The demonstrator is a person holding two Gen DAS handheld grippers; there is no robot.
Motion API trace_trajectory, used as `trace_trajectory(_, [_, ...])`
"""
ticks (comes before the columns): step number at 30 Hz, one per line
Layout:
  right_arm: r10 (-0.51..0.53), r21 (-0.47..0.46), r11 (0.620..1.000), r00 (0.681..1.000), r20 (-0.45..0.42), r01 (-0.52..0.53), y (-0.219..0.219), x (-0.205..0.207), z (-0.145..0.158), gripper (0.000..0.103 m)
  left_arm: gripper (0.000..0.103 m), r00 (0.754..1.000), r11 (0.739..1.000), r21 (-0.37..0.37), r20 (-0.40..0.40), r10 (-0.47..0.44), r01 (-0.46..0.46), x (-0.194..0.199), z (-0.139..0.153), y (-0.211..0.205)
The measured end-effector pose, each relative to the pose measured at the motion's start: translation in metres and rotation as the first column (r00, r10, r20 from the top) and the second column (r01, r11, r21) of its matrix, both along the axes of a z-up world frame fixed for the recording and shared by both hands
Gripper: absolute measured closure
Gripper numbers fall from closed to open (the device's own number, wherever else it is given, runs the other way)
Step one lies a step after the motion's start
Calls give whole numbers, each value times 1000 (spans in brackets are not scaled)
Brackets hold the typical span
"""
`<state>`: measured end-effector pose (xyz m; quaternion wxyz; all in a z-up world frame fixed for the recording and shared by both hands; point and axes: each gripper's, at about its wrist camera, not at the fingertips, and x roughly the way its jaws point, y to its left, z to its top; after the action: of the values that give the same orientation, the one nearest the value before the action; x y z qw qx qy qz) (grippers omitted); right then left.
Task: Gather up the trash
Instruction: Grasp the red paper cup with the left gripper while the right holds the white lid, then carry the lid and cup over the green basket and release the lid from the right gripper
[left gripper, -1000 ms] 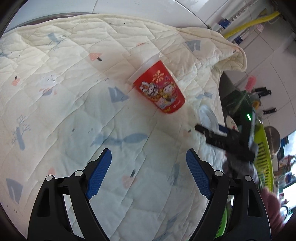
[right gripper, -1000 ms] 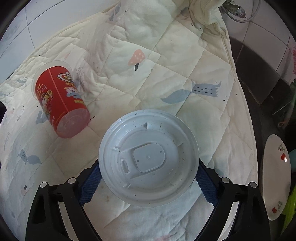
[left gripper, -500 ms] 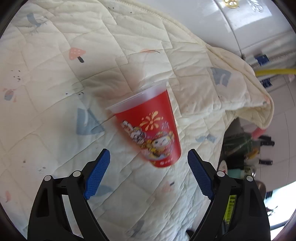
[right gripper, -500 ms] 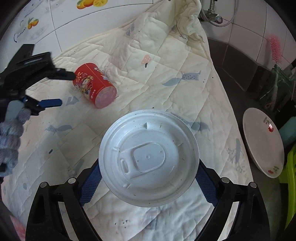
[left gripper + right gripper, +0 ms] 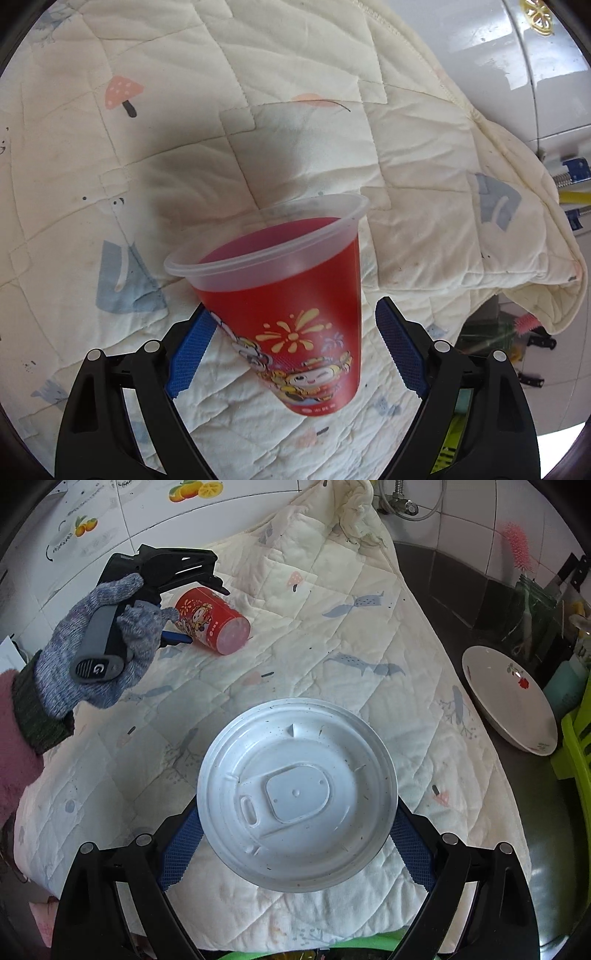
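Step in hand: cup pickup. Red cup (image 5: 291,317) lying on its side on quilt (image 5: 295,110) over bench, between left gripper (image 5: 291,354) jaws, spread, not pinching. Right gripper (image 5: 295,849) pinching white lid (image 5: 297,799) across rim. Next: close left on cup wall, gently, thin plastic.

The right tool (image 5: 295,843) clamps a round white plastic lid (image 5: 297,799) between its blue pads, the lid held flat-on above a cream quilted blanket (image 5: 369,635) spread over the dark counter (image 5: 461,602). Up and left of the lid, a red printed cup (image 5: 212,620) lies on its side on the blanket, and a gloved hand (image 5: 103,642) holds the left tool (image 5: 190,614) with its fingers spread on either side of the cup. Right of the lid, off the blanket's edge, a white flowered plate (image 5: 509,698) sits on the counter.
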<state>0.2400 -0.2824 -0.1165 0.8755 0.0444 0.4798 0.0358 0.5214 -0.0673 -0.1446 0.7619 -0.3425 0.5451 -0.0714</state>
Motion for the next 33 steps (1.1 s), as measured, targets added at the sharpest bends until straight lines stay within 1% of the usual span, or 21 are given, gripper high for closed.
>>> trace_trajectory(3, [-21, 6, 1000, 1000, -11, 21, -2, -11, -3, 14, 18, 1000, 1000, 26, -12, 9, -9, 6, -4, -4])
trace_trajectory(5, [-36, 11, 999, 999, -14, 36, -5, -19, -3, 14, 20, 1000, 999, 34, -17, 17, -16, 7, -5, -5])
trace_trajectory(6, [-41, 12, 999, 999, -14, 41, -6, -23, -3, 14, 27, 1000, 999, 40, -18, 13, -12, 6, -5, -6])
trace_trajectory(8, [-51, 16, 999, 999, -17, 51, -8, -30, -2, 14, 28, 1000, 999, 38, -1, -4, 4, 3, -3, -7])
trace_trajectory(12, [-67, 24, 997, 998, -15, 67, -14, -44, 0, 14, 28, 998, 998, 60, 50, -39, 36, -9, 10, -6])
trace_trajectory(16, [-78, 32, 996, 997, -14, 78, -19, -59, 1, 14, 29, 994, 994, 68, 72, -88, 83, -26, 22, 0])
trace_trajectory(22, [-90, 35, 995, 996, -11, 90, -29, -87, 3, 14, 29, 984, 985, 108, 105, -145, 134, -67, 41, 16])
trace_trajectory(25, [-99, 33, 995, 995, -13, 99, -35, -103, 4, 14, 29, 979, 981, 124, 120, -167, 152, -96, 48, 27])
trace_trajectory(30, [-112, 32, 993, 994, -14, 112, -44, -125, 5, 14, 29, 966, 974, 139, 163, -202, 180, -144, 70, 41])
trace_trajectory(31, [-114, 32, 993, 993, -17, 114, -47, -130, 4, 14, 29, 963, 972, 143, 173, -208, 185, -155, 74, 49])
trace_trajectory(33, [-125, 43, 991, 992, -23, 125, -53, -141, 2, 14, 29, 952, 967, 154, 204, -230, 201, -180, 84, 48])
